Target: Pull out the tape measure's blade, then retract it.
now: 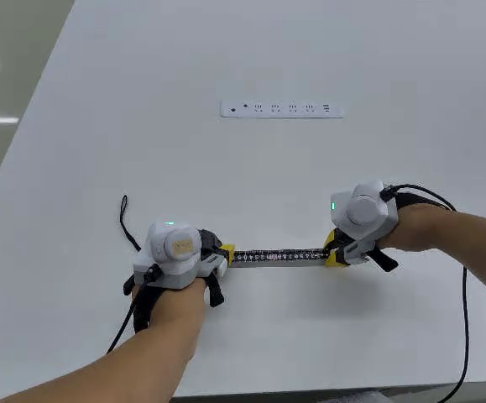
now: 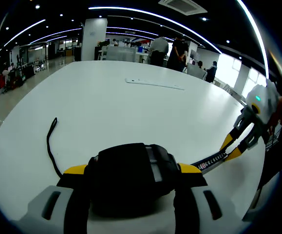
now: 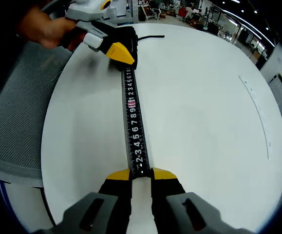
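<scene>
near the front edge of the desk (image 1: 226, 50). my left claw (image 1: 220, 256) is clamped on the tape measure's black case (image 2: 128, 180), jaws spread as wide as the case. the left gripper view shows its yellow tips hugging both sides. the blade (image 1: 276, 254) is out, lying flat on the desk across to my right claw (image 3: 141, 171), which is pinched nearly closed on the blade's end. numerals read cleanly in the right gripper view, blurred in the head view. a black strap (image 2: 50, 144) lies just left of the case. a power strip (image 1: 281, 109) sits well apart, toward the far edge.
</scene>
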